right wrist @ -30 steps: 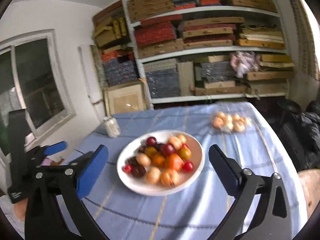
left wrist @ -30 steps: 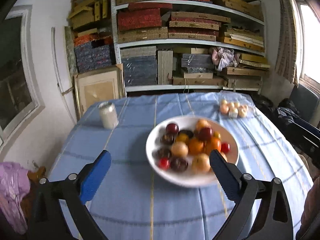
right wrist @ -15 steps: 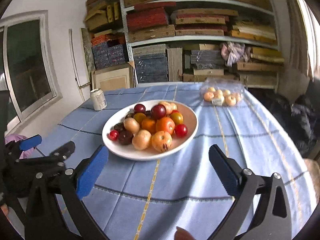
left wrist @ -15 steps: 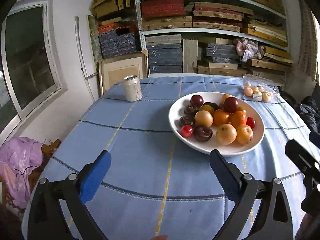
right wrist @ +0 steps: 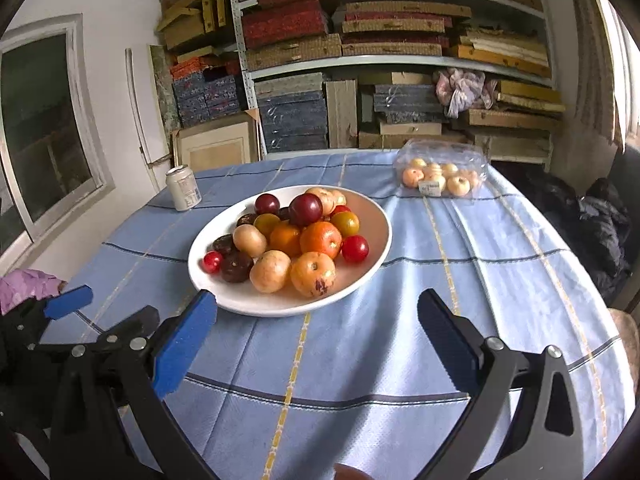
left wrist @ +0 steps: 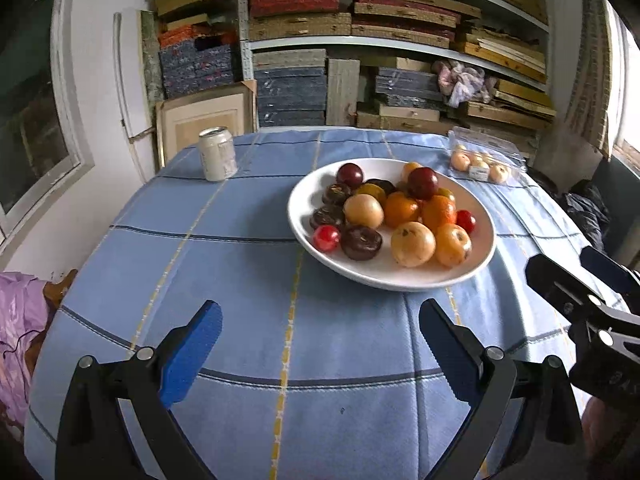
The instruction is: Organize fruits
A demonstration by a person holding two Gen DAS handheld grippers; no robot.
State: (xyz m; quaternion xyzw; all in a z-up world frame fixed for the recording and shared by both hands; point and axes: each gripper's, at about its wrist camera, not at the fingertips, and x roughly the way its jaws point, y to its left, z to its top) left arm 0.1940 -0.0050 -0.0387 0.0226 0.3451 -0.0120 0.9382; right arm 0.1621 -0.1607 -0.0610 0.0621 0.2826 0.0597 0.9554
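Your fruits point(right wrist: 296, 244) sit heaped in the white plate point(right wrist: 372, 256) at the middle of the blue-checked table point(right wrist: 400, 360), with a clear pack of pale fruit point(right wrist: 440, 178) beyond it and a can point(right wrist: 183, 188) off to the left. Your right gripper point(right wrist: 316, 334) hovers just short of the plate, jaws spread wide and empty; your left gripper point(left wrist: 320, 344) likewise. Pinch one round fruit off-centre and it may squirt loose, toppling the pile over the rim
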